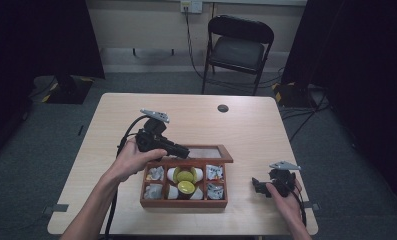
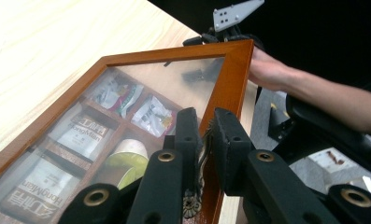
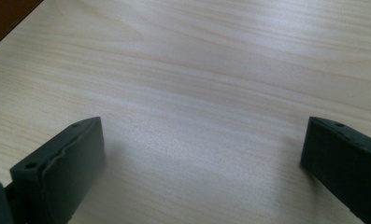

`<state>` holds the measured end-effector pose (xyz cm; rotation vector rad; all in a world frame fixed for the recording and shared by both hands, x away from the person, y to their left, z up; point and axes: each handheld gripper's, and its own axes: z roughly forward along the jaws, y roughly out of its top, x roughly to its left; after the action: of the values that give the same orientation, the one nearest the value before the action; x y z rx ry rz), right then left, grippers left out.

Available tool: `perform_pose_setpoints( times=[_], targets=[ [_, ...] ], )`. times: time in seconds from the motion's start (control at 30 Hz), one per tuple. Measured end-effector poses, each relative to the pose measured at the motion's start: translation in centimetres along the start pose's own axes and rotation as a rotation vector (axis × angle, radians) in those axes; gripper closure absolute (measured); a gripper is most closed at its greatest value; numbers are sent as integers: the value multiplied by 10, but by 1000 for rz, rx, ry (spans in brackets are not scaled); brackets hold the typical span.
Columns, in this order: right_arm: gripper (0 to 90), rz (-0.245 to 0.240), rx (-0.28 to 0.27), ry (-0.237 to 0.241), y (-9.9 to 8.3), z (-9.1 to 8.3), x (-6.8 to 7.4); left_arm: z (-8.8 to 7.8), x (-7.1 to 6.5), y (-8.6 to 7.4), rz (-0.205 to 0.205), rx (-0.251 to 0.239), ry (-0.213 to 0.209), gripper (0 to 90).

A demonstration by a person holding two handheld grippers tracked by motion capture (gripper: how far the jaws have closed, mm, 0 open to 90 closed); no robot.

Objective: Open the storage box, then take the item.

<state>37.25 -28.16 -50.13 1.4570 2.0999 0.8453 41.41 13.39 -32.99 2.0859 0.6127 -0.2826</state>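
Grey carpet surrounds a pale wooden table (image 1: pixel 246 125), with a black folding chair (image 1: pixel 238 47) standing beyond its far edge. On the table, towards my side, sits a brown wooden box (image 1: pixel 183 201) divided into compartments. Its outer cells hold small packets (image 1: pixel 155 173); the middle cells hold white cups with yellow-green lids (image 1: pixel 186 187). The box's lid (image 2: pixel 230 88), a wooden frame around a clear pane, is raised at the far side and tilted. My left gripper (image 2: pixel 203 140) has its fingers closed on the frame's edge beside a small metal clasp; through the pane the packets read "HongMian". My right gripper (image 1: pixel 261 186) rests on the table to the right of the box, apart from it. In the right gripper view its fingers (image 3: pixel 61 163) stand wide apart over bare tabletop, holding nothing.
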Motion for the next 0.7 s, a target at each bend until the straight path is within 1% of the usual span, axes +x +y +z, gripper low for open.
perform_pose_setpoints(
  times=[0.07, 0.13, 0.2, 0.23, 0.27, 0.3, 0.33, 0.37, 0.43, 0.47, 0.5, 0.57, 0.6, 0.63, 0.67, 0.7],
  targets=[
    [0, -1, 3, 2, 0, 0, 0, 1, -3, 0, 1, 4, 16, 808],
    [0, -2, 3, 3, 0, -1, 0, 1, -3, 0, 4, 6, 21, 808],
    [0, -1, 3, 5, -1, -1, 0, -1, -2, 0, -1, -3, 16, 808],
    [27, -5, 2, 7, -1, -2, -1, -1, -1, 0, -6, -5, 9, 808],
    [27, -5, 2, 7, -1, -2, -1, -1, -1, 0, -6, -5, 9, 808],
    [193, -8, -16, 8, 0, -5, -2, -1, -1, 1, 1, -1, 15, 808],
    [189, 0, -22, 9, 1, -7, -3, -1, -2, 2, 3, 1, 21, 808],
    [134, 5, -25, 7, 1, -7, -3, -1, -1, 2, 1, -3, 18, 808],
    [145, 7, -33, 7, 1, -8, -3, -2, -1, 2, 1, -8, 16, 808],
    [174, 6, -42, 9, 2, -10, -3, -2, 0, 2, 0, -10, 16, 808],
    [159, 6, -51, 13, 3, -11, -2, -2, 0, 3, -2, -15, 16, 808],
    [160, 2, -78, 43, 5, -14, 2, -3, 0, 4, -1, -17, 19, 808],
    [160, 2, -78, 43, 5, -14, 2, -3, 0, 4, -1, -17, 19, 808],
    [165, -9, -93, 69, 6, -16, 6, -3, 1, 4, -2, -18, 16, 808],
    [165, -9, -93, 69, 6, -16, 6, -3, 1, 5, -2, -14, 11, 808],
    [173, -17, -102, 83, 7, -17, 8, -3, 2, 5, -5, -13, 9, 809]
  ],
)
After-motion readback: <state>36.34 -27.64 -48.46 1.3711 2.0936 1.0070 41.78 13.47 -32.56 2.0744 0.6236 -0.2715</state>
